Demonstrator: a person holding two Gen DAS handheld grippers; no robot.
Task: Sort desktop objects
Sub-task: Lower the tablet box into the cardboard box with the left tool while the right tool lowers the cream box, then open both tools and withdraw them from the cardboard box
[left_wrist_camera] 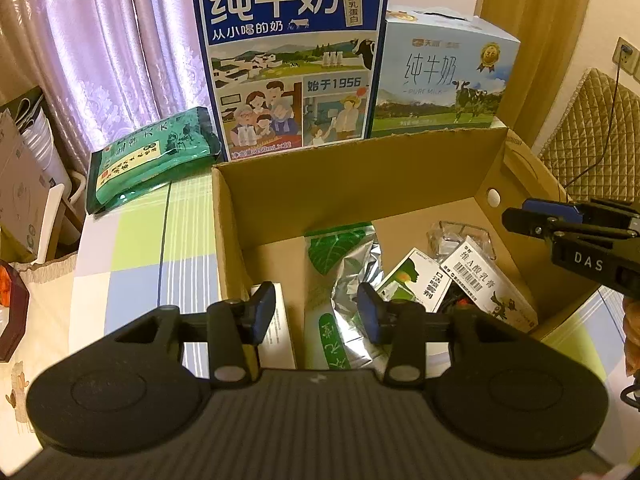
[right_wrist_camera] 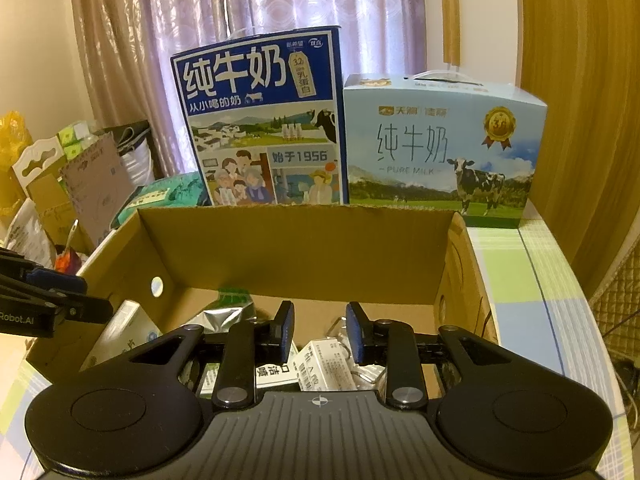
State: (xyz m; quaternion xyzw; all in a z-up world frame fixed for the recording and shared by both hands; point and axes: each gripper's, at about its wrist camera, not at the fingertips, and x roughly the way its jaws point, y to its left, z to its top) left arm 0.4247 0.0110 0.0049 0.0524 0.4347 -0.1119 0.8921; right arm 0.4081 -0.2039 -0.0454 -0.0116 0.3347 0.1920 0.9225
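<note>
Jaws apart and empty on both our left gripper (left_wrist_camera: 316, 312) and right gripper (right_wrist_camera: 320, 332), we judge sorting nearly done: small packets already fill the open brown cardboard box (left_wrist_camera: 360, 184), while the green plastic pouch (left_wrist_camera: 152, 160) waits on the checked tablecloth (left_wrist_camera: 132, 248).

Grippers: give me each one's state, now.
Left gripper: open, holding nothing, over the cardboard box.
Right gripper: open, holding nothing, over the same box.

Small packets (left_wrist_camera: 440, 280) fill open cardboard box (left_wrist_camera: 344, 184) (jumbled).
</note>
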